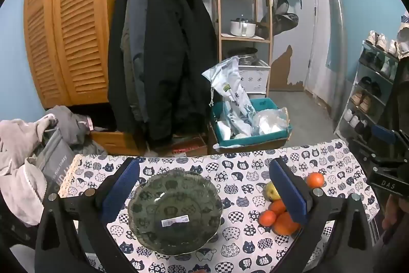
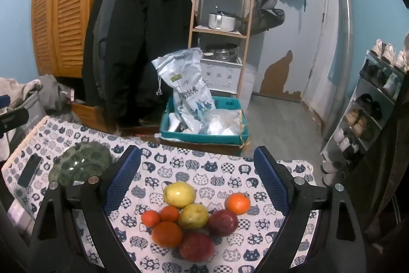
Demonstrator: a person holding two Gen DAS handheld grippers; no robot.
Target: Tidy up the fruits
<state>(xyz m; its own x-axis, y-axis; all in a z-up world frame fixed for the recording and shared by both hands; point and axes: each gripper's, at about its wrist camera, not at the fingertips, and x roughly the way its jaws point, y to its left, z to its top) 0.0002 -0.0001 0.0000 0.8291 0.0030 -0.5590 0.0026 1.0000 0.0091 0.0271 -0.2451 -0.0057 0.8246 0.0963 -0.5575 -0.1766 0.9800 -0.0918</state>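
1. Glass bowl [image 1: 175, 213], greenish, sits between the wide-open fingers of the left gripper [image 1: 204, 192]; its blue right pad hides part of the fruit pile [image 1: 280, 215].
2. Right gripper [image 2: 198, 177] is spread wide too, holding nothing (fruit heap directly below, untouched).
3. Bowl edge gets cut off behind its left finger [image 2: 122, 177].

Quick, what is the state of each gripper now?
Left gripper: open, holding nothing, above the green glass bowl.
Right gripper: open, holding nothing.
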